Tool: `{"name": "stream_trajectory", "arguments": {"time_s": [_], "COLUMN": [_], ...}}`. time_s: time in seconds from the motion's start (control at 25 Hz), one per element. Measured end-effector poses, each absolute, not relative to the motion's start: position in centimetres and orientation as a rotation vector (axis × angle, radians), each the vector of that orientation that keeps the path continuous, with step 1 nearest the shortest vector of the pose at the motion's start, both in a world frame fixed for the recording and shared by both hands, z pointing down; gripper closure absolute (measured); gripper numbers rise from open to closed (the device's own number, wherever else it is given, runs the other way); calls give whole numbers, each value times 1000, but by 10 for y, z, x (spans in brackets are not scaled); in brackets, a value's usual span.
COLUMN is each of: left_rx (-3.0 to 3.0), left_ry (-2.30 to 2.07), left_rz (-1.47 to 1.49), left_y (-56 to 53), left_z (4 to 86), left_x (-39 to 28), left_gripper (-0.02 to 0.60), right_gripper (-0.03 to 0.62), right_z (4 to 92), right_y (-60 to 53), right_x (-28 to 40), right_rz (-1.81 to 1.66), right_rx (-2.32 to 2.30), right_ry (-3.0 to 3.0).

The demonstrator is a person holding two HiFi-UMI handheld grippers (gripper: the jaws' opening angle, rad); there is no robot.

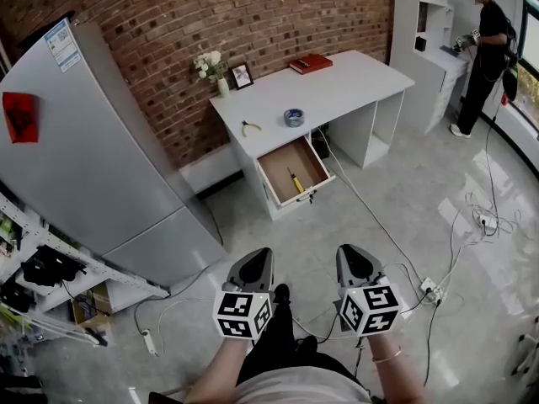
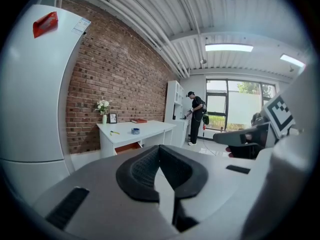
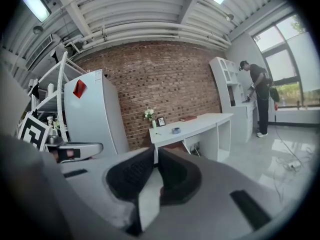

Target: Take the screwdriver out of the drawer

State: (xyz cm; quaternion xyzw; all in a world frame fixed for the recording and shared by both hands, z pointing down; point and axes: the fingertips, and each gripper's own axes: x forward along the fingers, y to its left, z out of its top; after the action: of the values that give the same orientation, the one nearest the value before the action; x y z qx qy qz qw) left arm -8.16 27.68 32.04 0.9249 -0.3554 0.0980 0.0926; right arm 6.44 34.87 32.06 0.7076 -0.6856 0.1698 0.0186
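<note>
Head view shows screwdriver (image 1: 296, 182) in drawer (image 1: 280, 171), far beyond right hand-held gripper (image 1: 354, 251).

Brick wall (image 1: 210, 15), white desk (image 1: 354, 78), grey fridge (image 1: 84, 158), glossy floor (image 1: 404, 217).

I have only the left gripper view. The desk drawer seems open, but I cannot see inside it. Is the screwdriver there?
Observer: Yes, the head view shows a yellow-handled screwdriver lying in the open drawer.
Operator: Is the right gripper holding anything?
Observer: No, its jaws are together and empty.
Operator: Is something on the floor before the desk?
Observer: A white cable runs from the desk across the floor.
</note>
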Motion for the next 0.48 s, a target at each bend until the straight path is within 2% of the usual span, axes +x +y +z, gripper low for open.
{"name": "stream_trajectory", "arguments": {"time_s": [0.48], "left_rx": [2695], "left_ry": [-1043], "left_rz": [343], "left_y": [208], "left_z": [349], "left_x": [-69], "left_gripper": [588], "right_gripper": [545], "right_z": [345], "right_y": [288], "right_x": [76], "right_rz": [601], "right_rx": [2164], "right_ry": [-2090]}}
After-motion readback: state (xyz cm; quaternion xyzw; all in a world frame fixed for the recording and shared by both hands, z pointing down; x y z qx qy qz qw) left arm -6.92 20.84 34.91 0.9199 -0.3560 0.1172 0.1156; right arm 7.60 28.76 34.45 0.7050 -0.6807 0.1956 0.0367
